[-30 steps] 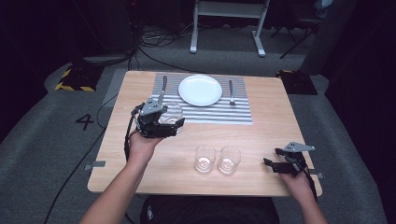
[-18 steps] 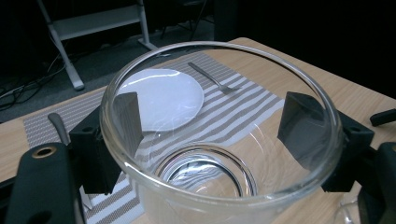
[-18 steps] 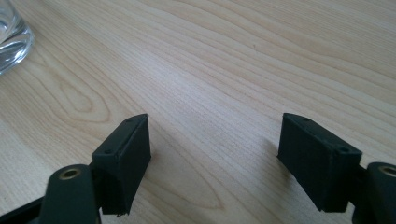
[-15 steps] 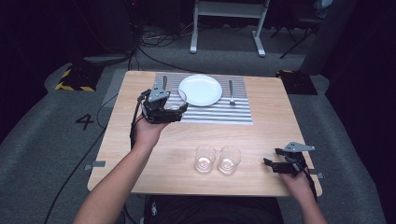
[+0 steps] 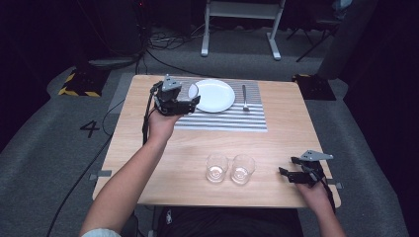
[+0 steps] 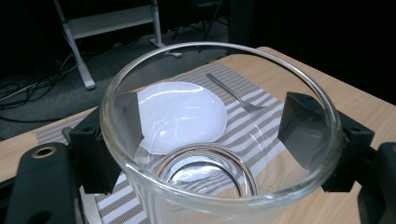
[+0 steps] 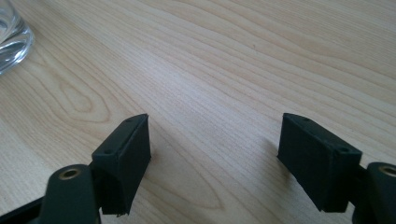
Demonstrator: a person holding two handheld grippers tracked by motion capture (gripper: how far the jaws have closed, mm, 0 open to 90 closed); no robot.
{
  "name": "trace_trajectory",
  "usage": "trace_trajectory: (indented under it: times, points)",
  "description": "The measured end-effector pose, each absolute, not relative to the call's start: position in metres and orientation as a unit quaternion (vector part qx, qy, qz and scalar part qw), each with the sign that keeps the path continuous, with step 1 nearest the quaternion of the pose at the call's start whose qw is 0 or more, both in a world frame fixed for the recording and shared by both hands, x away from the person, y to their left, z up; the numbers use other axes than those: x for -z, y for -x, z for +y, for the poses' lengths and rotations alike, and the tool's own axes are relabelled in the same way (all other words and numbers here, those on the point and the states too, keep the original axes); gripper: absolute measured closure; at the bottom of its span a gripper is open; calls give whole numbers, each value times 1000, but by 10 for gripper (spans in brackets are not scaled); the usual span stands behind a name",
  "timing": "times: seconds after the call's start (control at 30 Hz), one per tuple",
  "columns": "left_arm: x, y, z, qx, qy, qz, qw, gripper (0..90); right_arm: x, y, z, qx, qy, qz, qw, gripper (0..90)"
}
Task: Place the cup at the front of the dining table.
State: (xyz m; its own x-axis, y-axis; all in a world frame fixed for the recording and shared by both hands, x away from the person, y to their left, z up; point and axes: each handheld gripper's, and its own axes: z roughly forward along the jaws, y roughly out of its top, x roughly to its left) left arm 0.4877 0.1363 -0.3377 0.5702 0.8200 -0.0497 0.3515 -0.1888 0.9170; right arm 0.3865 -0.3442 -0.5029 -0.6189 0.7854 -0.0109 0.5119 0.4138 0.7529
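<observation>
My left gripper [image 5: 190,101] is shut on a clear drinking glass [image 5: 193,91], held just above the left end of the striped placemat [image 5: 232,118], beside the white plate [image 5: 213,95]. In the left gripper view the glass [image 6: 219,196] sits between both pads, its mouth facing the camera, with the plate [image 6: 180,114] and a fork [image 6: 231,92] beyond. My right gripper [image 5: 288,173] rests low at the table's near right corner; in its own view the right gripper [image 7: 215,140] stands open over bare wood.
Two more clear glasses [image 5: 216,167] [image 5: 242,169] stand side by side near the front middle of the wooden table [image 5: 296,128]. The fork [image 5: 244,97] lies on the placemat right of the plate. One glass base [image 7: 11,37] shows left of the right gripper.
The left hand has carried the glass farther from the person, toward the plate and the placemat's left end, rising slightly. The right gripper has stayed put.
</observation>
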Motion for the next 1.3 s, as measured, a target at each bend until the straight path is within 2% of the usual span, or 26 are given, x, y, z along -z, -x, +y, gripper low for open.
trace_trajectory:
  times: [0.33, 0.47, 0.6, 0.73, 1.07, 1.3]
  points:
    - [335, -526, 138, -239, -726, 428, 482, 192, 503, -387, -345, -370, -395, 820, 186, 255]
    - [339, -543, 142, -214, -704, 460, 497, 192, 503, -387, -344, -370, -396, 820, 186, 255]
    - [342, -554, 142, -221, -692, 481, 492, 192, 503, -387, -345, -370, -395, 820, 186, 255]
    - [346, -565, 142, -261, -703, 479, 456, 192, 503, -387, -345, -370, -395, 820, 187, 255]
    - [358, -588, 142, -246, -700, 508, 437, 192, 503, -387, -345, -370, -395, 820, 187, 255]
    - [368, -603, 143, -218, -721, 524, 397, 192, 503, -387, -344, -370, -395, 820, 187, 255]
